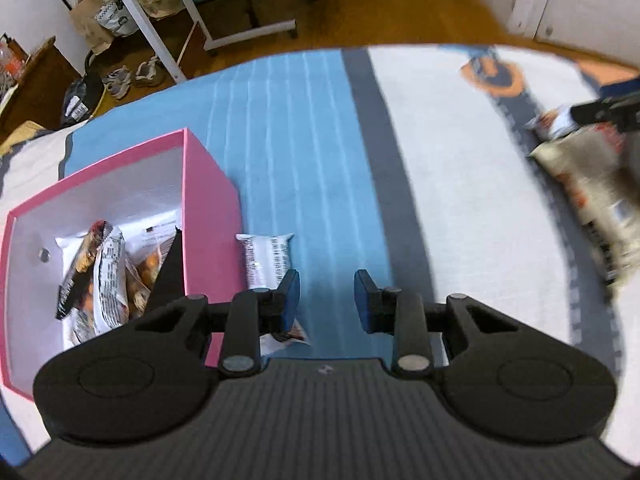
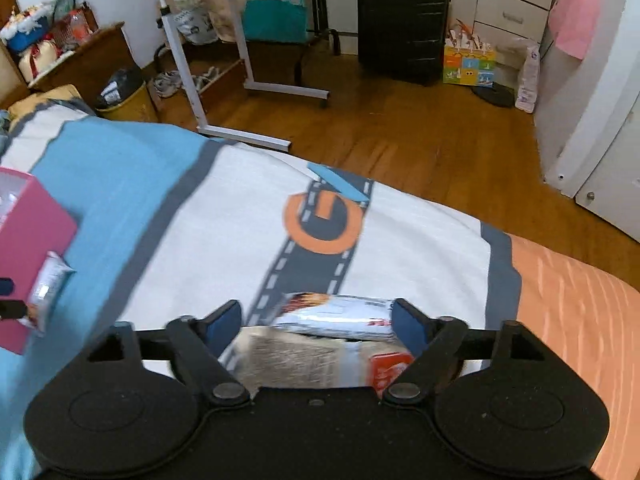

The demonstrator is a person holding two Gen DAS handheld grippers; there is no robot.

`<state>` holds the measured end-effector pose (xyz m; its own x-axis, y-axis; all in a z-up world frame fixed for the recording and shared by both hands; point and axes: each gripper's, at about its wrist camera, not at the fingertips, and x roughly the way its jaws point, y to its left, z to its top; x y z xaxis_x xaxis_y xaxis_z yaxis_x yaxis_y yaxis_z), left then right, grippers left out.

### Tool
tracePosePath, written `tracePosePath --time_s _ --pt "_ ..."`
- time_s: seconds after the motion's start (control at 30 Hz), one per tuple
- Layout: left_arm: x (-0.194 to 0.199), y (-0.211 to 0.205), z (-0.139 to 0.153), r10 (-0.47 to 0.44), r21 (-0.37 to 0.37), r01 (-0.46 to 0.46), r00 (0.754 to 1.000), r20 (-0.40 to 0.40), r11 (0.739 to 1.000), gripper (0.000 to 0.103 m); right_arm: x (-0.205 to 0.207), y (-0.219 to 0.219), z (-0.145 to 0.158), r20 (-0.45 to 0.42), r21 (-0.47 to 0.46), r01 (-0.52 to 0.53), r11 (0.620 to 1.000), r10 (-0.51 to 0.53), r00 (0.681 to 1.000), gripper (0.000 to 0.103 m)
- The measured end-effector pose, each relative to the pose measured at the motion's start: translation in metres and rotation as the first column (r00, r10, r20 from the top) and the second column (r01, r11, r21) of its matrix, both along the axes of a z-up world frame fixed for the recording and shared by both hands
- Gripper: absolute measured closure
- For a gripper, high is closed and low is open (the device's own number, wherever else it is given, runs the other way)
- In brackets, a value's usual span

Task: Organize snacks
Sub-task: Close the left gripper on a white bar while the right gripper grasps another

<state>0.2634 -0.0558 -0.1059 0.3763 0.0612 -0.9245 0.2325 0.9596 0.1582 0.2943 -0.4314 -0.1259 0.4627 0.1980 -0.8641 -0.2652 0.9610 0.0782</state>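
A pink box (image 1: 208, 184) with a white inside stands on the bed at the left and holds several snack packets (image 1: 100, 276). A white snack bar (image 1: 266, 258) lies on the blue stripe beside the box. My left gripper (image 1: 327, 300) is open and empty, its left finger just over that bar's near end. My right gripper (image 2: 318, 326) is open, its fingers on either side of a silver-white packet (image 2: 340, 316) that lies on a larger beige snack bag (image 2: 304, 364). The same bag (image 1: 588, 184) shows blurred at the right of the left wrist view.
The bed cover (image 2: 224, 216) is white with blue, grey and orange stripes and a road print. Beyond its edge is wooden floor with a white rolling table frame (image 2: 248, 80), a black suitcase (image 2: 402, 20) and bags. The pink box (image 2: 28, 248) also shows at the right wrist view's left edge.
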Motion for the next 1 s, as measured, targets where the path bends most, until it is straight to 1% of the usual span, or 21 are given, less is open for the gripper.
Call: tracePosePath --time_s 0.03,0.1,0.13,0.2,0.27,0.37,0.4,0.47,0.63,0.7,0.8,0.83,0.9,1.0 --pt "0.003 -0.001 -0.004 -0.001 0.019 0.002 1.000 -0.009 1.000 0.073 0.001 -0.002 -0.002 0.003 -0.002 0.003 1.000 -0.003 1.000 0.009" --pt "0.008 -0.001 -0.011 0.004 0.053 -0.002 0.999 -0.034 0.999 0.071 0.003 -0.003 -0.008 0.016 -0.017 -0.001 1.000 0.001 1.000 0.005" --pt "0.011 -0.001 -0.014 0.009 0.067 -0.006 0.999 -0.046 0.998 0.068 0.003 -0.003 -0.008 0.020 -0.021 -0.001 1.000 0.002 1.000 0.002" --pt "0.015 -0.001 -0.018 0.014 0.088 -0.009 0.998 -0.063 0.996 0.062 0.005 -0.002 -0.014 0.003 -0.023 0.006 1.000 -0.006 1.000 0.001" --pt "0.018 0.001 -0.021 0.017 0.094 -0.010 0.997 -0.075 0.996 0.062 0.006 -0.003 -0.019 -0.022 -0.014 0.012 1.000 -0.012 1.000 0.001" --pt "0.024 0.009 -0.024 0.057 0.070 -0.051 0.994 -0.098 0.996 0.062 0.008 -0.004 -0.028 -0.041 -0.013 0.033 0.999 -0.034 0.999 0.000" --pt "0.025 0.011 -0.024 0.071 0.067 -0.065 0.993 -0.093 0.996 0.062 0.010 -0.006 -0.030 -0.045 -0.005 0.038 0.999 -0.038 0.998 0.000" --pt "0.027 0.014 -0.022 0.061 0.060 -0.057 0.996 -0.069 0.997 0.062 0.012 -0.010 -0.034 -0.054 0.017 0.059 0.998 -0.058 0.997 0.000" --pt "0.027 0.010 -0.024 0.032 0.097 -0.029 0.999 -0.032 0.995 0.062 0.019 -0.015 -0.042 -0.088 0.045 0.084 0.995 -0.080 0.993 0.000" --pt "0.027 0.004 -0.028 0.016 0.132 -0.013 1.000 -0.021 0.991 0.062 0.021 -0.014 -0.045 -0.091 0.039 0.087 0.995 -0.084 0.992 0.000" --pt "0.026 -0.006 -0.038 -0.016 0.209 0.016 1.000 -0.003 0.978 0.063 0.021 -0.011 -0.047 -0.085 0.031 0.084 0.996 -0.082 0.993 0.000" --pt "0.026 -0.009 -0.041 -0.016 0.236 0.013 1.000 0.010 0.972 0.066 0.021 -0.010 -0.047 -0.082 0.028 0.084 0.996 -0.081 0.993 0.000" --pt "0.025 -0.011 -0.042 0.016 0.250 -0.028 0.999 0.050 0.968 0.066 0.020 -0.009 -0.048 -0.076 0.025 0.084 0.996 -0.082 0.994 0.000" --pt "0.026 -0.016 -0.045 0.030 0.286 -0.046 0.998 0.062 0.957 0.066 0.019 -0.010 -0.049 -0.069 0.029 0.081 0.996 -0.079 0.994 0.000"
